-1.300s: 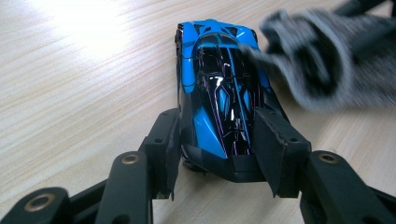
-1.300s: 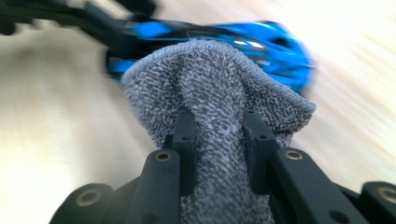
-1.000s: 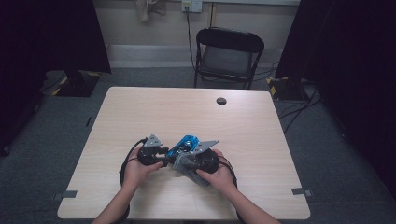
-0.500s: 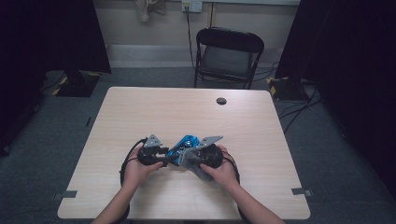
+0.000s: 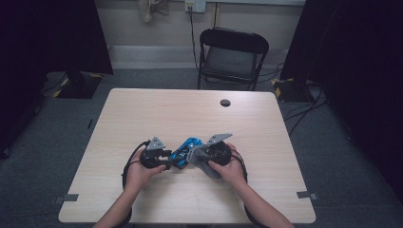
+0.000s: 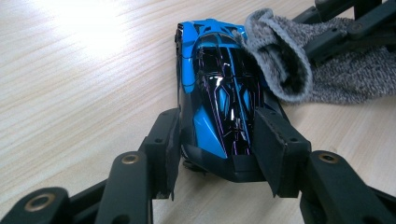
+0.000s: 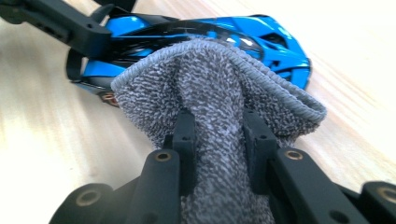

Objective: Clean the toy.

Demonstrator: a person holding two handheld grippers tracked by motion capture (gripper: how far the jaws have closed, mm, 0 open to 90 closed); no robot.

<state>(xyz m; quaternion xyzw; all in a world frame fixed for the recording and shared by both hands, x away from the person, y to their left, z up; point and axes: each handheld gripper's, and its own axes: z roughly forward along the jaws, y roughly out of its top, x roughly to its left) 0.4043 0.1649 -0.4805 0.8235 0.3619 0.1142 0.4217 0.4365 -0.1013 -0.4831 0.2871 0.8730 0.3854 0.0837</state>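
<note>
A blue and black toy car (image 6: 219, 88) lies on the wooden table (image 5: 142, 114) near its front edge. My left gripper (image 6: 217, 149) is shut on the car's near end, a pad pressing each side. My right gripper (image 7: 217, 130) is shut on a grey knitted cloth (image 7: 215, 93), which drapes over the far part of the car (image 7: 266, 37). In the high view the car (image 5: 186, 146) sits between the left gripper (image 5: 173, 161) and the right gripper (image 5: 195, 156), each held in one hand. The cloth (image 6: 280, 60) covers one corner of the car's roof.
A small black round thing (image 5: 225, 102) sits on the table near the far edge. A black folding chair (image 5: 232, 57) stands just beyond the table. Dark curtains flank both sides, and cables run on the floor at the right.
My right gripper has slid a little to the right and away along the car with the cloth in it. The left gripper and the car have stayed put.
</note>
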